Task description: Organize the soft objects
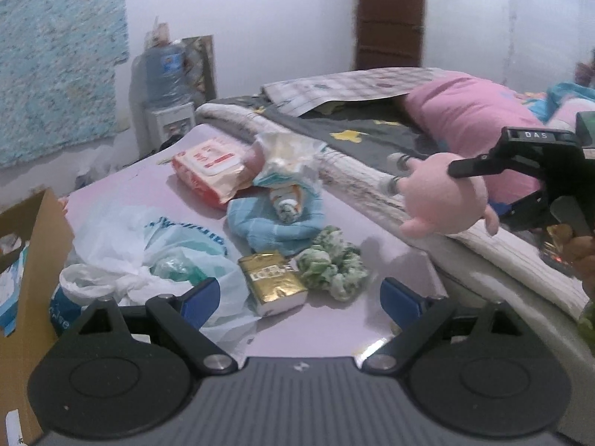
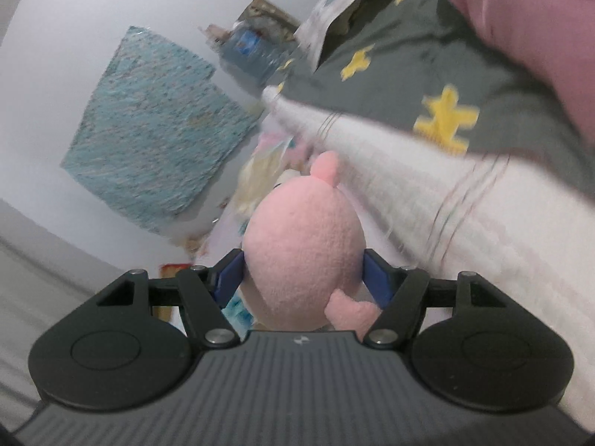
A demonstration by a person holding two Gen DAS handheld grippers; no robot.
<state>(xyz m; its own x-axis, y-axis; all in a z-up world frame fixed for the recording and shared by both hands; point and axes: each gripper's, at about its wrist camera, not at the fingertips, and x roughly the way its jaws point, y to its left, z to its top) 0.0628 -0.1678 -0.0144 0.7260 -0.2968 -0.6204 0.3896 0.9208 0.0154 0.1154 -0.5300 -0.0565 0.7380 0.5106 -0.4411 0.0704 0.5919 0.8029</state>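
The left wrist camera sits low behind its own fingers and looks slightly downward across the near pale tabletop (image 1: 334, 200) toward the far white wall and the bed (image 1: 372, 137) on the right. The right wrist camera is rolled, pressed close behind a pink plush toy (image 2: 303, 245) that fills its centre. Both views share the toy, bed, blue wall hanging (image 1: 59, 89) and water bottle (image 1: 165, 70)

I see a fuzzy pink plush toy (image 2: 303, 256) squeezed between my right gripper's (image 2: 303, 278) smooth blue pads. Ahead of my left gripper (image 1: 297, 297) lie a shiny gold foil pack (image 1: 273, 282), a crinkly thin plastic bag (image 1: 148, 256) and a soft blue towel (image 1: 275, 226).
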